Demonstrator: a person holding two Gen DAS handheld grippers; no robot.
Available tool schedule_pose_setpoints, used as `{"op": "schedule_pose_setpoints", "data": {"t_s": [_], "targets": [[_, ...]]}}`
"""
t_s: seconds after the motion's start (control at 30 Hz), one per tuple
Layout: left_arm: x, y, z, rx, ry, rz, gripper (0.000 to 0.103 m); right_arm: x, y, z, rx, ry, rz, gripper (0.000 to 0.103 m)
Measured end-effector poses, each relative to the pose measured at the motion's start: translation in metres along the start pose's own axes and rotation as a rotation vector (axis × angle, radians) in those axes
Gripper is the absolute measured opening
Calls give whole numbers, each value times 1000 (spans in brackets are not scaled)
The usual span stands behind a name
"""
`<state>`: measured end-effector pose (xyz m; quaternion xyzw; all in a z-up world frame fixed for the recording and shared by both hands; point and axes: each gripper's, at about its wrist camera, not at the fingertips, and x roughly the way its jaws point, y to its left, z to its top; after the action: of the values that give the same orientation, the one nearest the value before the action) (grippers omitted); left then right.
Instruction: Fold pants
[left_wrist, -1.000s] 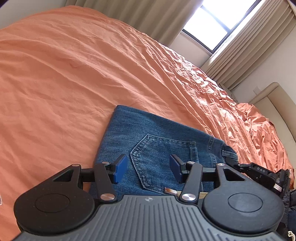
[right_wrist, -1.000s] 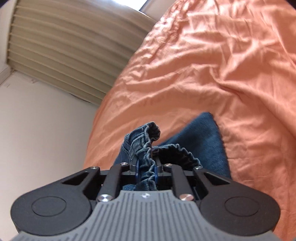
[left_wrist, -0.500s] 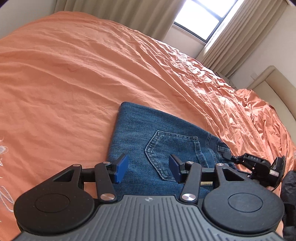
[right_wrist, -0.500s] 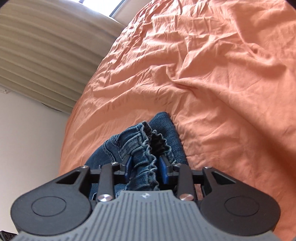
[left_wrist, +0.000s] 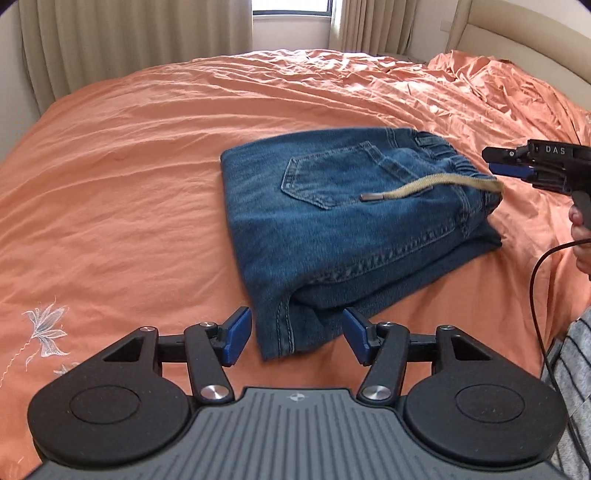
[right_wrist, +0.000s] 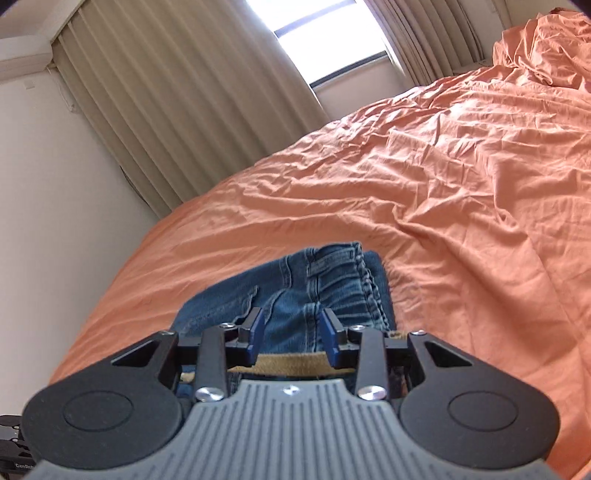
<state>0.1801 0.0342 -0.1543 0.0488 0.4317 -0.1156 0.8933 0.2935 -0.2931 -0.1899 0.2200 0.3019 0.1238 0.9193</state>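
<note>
2 claws hover over 1 folded bundle of jeans (left_wrist: 354, 221) lying on the orange bed sheet (left_wrist: 129, 166), back pocket up, elastic waistband toward the headboard side, and the fold looks close to finished. The step in hand, as I judge it, is letting go and tidying: the work now is to clear both claws without dragging the top layer, then press or nudge any edge that sticks out. The tan drawstring (left_wrist: 432, 186) lies loose across the pocket side and would be better tucked under the waistband than left trailing. The lower corner nearest the left claw (left_wrist: 297, 338) juts out past the stacked layers, so a light push there, square to the fold, should even the bundle; pinching only 1 layer would likely pull it open. The left claw is spread and widening, its blue pads either side of that near corner without pressing on it. The right claw (right_wrist: 293, 334) is partly spread and narrowing a little, holding nothing; the waistband lies beyond and below its pads, and a tan strip of the same colour as the drawstring shows just behind them, not pinched. In the left wrist view the right claw sits just beside the waistband end, apart from the denim, with the person's hand (left_wrist: 581, 236) on its grip.
</note>
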Motion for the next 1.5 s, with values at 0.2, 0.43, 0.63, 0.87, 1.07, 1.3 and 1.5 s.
{"op": "schedule_pose_setpoints", "data": {"t_s": [0.2, 0.43, 0.63, 0.87, 1.07, 1.3, 1.5], "targets": [[35, 8, -5, -146, 32, 72, 61, 25, 12, -13, -78, 52, -64, 28], [21, -7, -11, 201, 106, 217, 17, 41, -5, -12, -3, 113, -106, 10], [50, 21, -45, 224, 238, 367, 0, 53, -12, -16, 1, 182, -150, 7], [5, 62, -36, -65, 109, 216, 3, 51, -16, -21, 19, 249, -182, 7], [-14, 76, -18, -276, -5, 70, 31, 30, -6, -16, 10, 241, -193, 8], [-8, 89, 1, -573, -103, -158, 61, -10, -24, -5, 157, 96, -126, 42], [34, 107, 8, -796, -108, -279, 62, 8, -53, 10, 280, 107, -132, 54]]}}
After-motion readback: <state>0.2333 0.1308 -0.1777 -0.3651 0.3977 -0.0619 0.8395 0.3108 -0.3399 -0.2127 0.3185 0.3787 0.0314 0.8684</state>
